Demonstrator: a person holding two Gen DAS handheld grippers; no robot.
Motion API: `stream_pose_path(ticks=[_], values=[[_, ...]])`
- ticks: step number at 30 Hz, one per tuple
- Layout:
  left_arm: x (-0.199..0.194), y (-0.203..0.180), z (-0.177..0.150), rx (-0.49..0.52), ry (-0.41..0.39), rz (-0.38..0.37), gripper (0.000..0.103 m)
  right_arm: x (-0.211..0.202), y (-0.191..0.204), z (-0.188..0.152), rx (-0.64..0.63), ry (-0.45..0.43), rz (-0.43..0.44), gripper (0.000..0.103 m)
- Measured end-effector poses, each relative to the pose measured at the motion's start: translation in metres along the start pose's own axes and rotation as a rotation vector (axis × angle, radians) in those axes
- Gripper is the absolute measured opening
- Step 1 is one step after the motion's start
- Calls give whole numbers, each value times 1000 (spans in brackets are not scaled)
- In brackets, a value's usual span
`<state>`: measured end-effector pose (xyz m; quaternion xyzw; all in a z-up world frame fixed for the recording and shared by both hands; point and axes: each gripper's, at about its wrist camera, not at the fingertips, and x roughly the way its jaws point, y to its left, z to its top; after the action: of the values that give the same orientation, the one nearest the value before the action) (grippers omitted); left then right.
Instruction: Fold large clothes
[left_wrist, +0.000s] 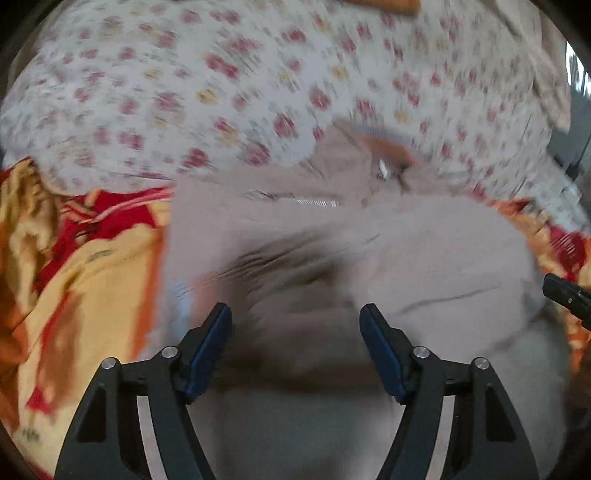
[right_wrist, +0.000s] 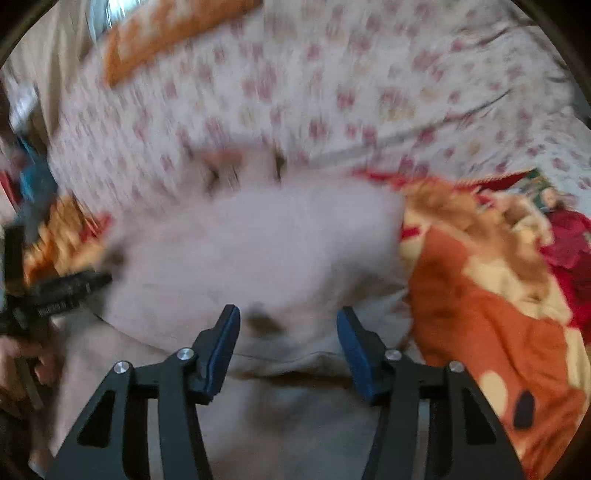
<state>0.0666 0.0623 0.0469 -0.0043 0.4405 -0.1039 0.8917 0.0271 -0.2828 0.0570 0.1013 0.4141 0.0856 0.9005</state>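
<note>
A large beige garment (left_wrist: 424, 258) lies spread on the bed, its collar with an orange lining and a white label (left_wrist: 384, 170) at the far end. My left gripper (left_wrist: 295, 317) is open just above its near part, with nothing between the fingers. The garment also fills the middle of the right wrist view (right_wrist: 266, 243). My right gripper (right_wrist: 288, 321) is open over it, empty. The right gripper's tip shows at the right edge of the left wrist view (left_wrist: 565, 295). The left gripper shows at the left of the right wrist view (right_wrist: 62, 291). Both views are blurred.
A white floral bedsheet (left_wrist: 221, 81) covers the bed beyond the garment. A red, orange and yellow blanket (left_wrist: 74, 266) lies bunched on the left, and it also shows on the right in the right wrist view (right_wrist: 487, 295). An orange pillow (right_wrist: 166, 33) lies at the far end.
</note>
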Motion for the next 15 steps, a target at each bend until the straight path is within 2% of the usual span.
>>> stream_pose_path(ticks=[3, 5, 7, 12, 15], values=[[-55, 17, -17, -13, -39, -6, 68, -53, 17, -15, -16, -64, 25, 64], [-87, 28, -37, -7, -41, 17, 68, -74, 18, -36, -29, -56, 29, 74], [-114, 37, -66, -15, -27, 7, 68, -93, 21, -63, -40, -29, -13, 79], [-141, 43, -132, -34, 31, -24, 68, -141, 31, -138, -136, 2, -32, 79], [-151, 43, -172, -56, 36, -18, 68, -161, 32, -186, -119, 44, -29, 79]])
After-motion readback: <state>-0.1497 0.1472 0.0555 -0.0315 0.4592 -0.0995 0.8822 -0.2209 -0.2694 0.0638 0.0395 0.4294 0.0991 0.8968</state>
